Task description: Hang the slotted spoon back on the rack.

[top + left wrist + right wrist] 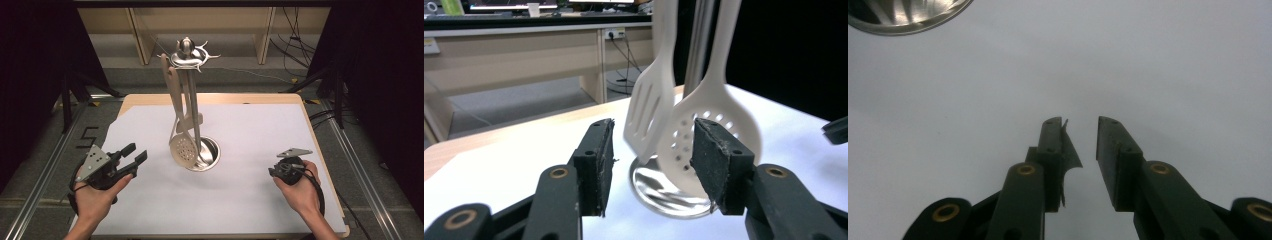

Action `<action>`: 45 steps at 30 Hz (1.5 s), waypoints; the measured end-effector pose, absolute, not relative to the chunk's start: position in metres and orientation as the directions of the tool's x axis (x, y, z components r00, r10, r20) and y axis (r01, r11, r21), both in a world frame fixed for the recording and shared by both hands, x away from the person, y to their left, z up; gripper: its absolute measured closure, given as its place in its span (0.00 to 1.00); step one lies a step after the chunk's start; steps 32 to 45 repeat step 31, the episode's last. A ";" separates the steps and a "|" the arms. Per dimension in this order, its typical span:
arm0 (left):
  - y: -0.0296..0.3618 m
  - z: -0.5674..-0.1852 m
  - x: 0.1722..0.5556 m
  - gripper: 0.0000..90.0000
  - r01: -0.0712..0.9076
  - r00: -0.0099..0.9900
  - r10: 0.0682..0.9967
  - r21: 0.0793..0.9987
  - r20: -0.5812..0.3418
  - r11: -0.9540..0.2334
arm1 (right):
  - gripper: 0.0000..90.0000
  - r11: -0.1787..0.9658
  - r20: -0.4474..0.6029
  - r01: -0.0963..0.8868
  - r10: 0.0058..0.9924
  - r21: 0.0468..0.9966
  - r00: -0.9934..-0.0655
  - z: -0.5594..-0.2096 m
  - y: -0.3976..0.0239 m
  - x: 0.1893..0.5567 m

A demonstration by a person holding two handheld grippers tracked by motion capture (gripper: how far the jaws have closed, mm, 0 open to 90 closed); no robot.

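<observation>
1. Left gripper [134, 156] sits at the near left of the table [240, 98], jaws spread with nothing between them, aimed level at the hanging utensils. Judged: lined up this way to come at a utensil from the side.
2. Slotted spoon [182, 148] and slotted turner [649, 112] hang from the top ring of the metal stand [188, 55], their heads low over the stand's round base [212, 155]. Hanging lets them swing freely; a nudge would likely set them rocking.
3. In the left gripper view the spoon's head lies straight ahead, partly behind the right-hand jaw; the turner hangs just beside it, overlapping. The turner and the stand's centre pole crowd the spoon, so a clean pinch on one handle looks tight.
4. Right gripper [1081, 131] rests at the near right, pointing down at the white sheet [250, 200], jaws apart, empty. Well apart from the stand; judged idle.
5. Around: dark curtains, cables on the floor, wooden bench legs behind. None obstruct.
</observation>
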State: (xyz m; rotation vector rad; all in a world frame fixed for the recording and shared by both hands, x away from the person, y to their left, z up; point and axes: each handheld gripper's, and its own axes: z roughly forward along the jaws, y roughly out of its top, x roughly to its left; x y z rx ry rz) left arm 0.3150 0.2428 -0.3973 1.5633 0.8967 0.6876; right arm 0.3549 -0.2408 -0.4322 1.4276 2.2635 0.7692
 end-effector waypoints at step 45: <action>0.262 -0.454 0.319 0.55 0.249 0.455 0.890 0.964 -0.031 -0.093 | 0.75 0.348 -0.008 0.706 0.900 0.617 -0.436 -0.442 -0.246 0.357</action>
